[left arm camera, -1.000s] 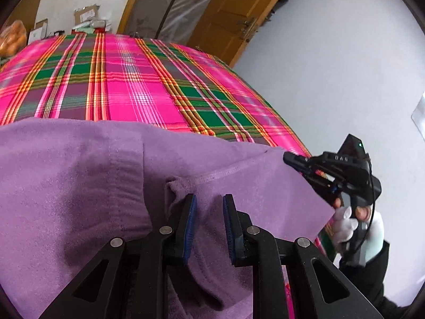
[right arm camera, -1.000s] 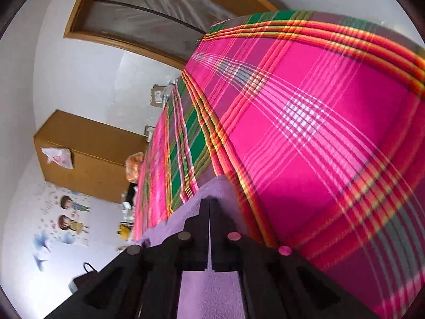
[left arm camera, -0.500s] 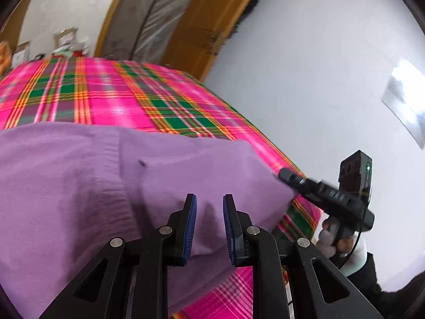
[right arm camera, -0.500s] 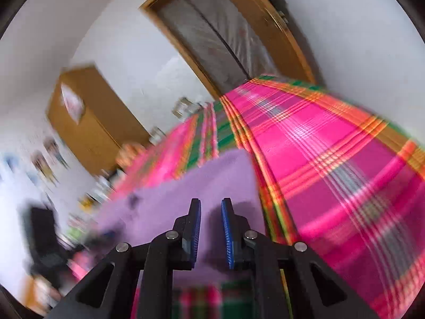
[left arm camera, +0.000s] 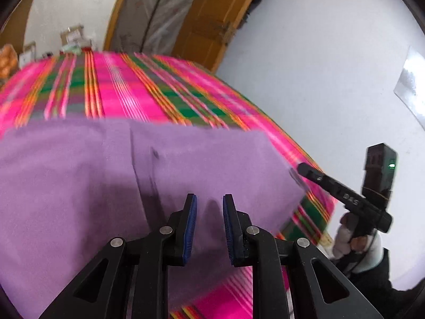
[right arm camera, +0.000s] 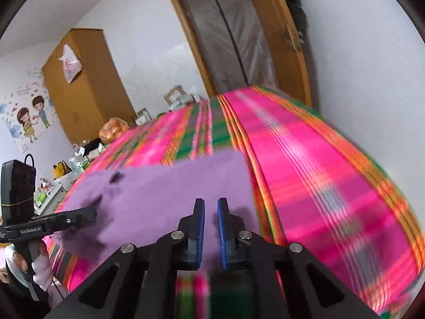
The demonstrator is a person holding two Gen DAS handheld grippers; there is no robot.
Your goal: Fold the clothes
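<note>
A purple garment (left arm camera: pixel 79 186) lies spread flat on the pink plaid bed cover (left arm camera: pixel 119 93), with a seam running down its middle. My left gripper (left arm camera: pixel 209 199) hovers open over the garment's near edge with nothing between its blue pads. In the right wrist view the garment (right arm camera: pixel 172 191) lies ahead and to the left. My right gripper (right arm camera: pixel 211 204) is open above its near right part, holding nothing. Each gripper shows in the other's view: the right gripper (left arm camera: pixel 305 171) by the garment's right corner, the left gripper (right arm camera: pixel 90 216) at its left side, held by a gloved hand (right arm camera: pixel 39 265).
The bed cover (right arm camera: pixel 318 186) stretches far ahead and to the right of the garment. A white wall (left arm camera: pixel 318 66) runs close along the bed's right side. A wooden door (right arm camera: pixel 239 40) and a wardrobe (right arm camera: pixel 87 85) stand beyond, with cluttered items (right arm camera: pixel 79 159) at the bed's left.
My right gripper was shut on the garment's corner a second ago; it has let go and drawn back. My left gripper has pulled back too, and the garment now lies flatter.
</note>
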